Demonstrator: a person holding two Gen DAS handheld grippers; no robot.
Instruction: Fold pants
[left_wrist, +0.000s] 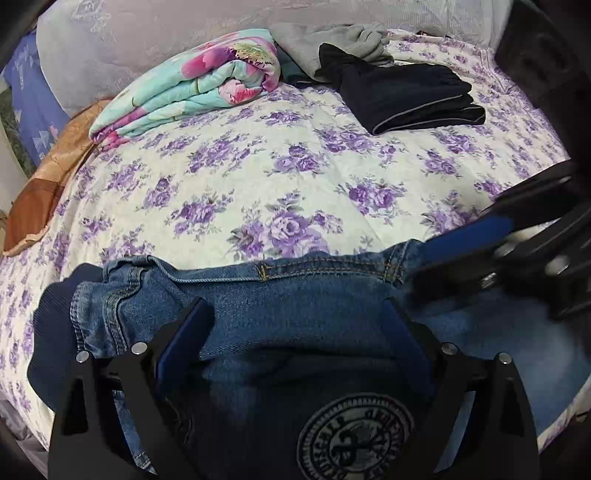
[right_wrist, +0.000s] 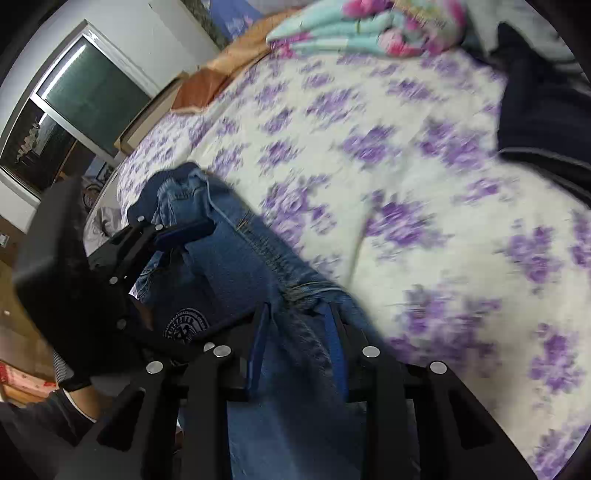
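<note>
Blue denim jeans (left_wrist: 280, 317) with a round printed patch (left_wrist: 354, 435) lie folded at the near edge of the bed. My left gripper (left_wrist: 295, 314) is wide open, its blue-padded fingers resting on the denim just below the waistband. My right gripper (right_wrist: 297, 314) is closing on the waistband end of the jeans (right_wrist: 236, 266); denim sits between its fingers. It also shows at the right of the left wrist view (left_wrist: 476, 240). The left gripper shows at the left of the right wrist view (right_wrist: 181, 232).
The bed has a white quilt with purple flowers (left_wrist: 295, 177). A rolled floral blanket (left_wrist: 192, 85), grey clothes (left_wrist: 332, 44) and folded dark pants (left_wrist: 410, 99) lie at the far side. An orange cloth (left_wrist: 44, 192) hangs at the left edge. A window (right_wrist: 74, 107) is on the wall.
</note>
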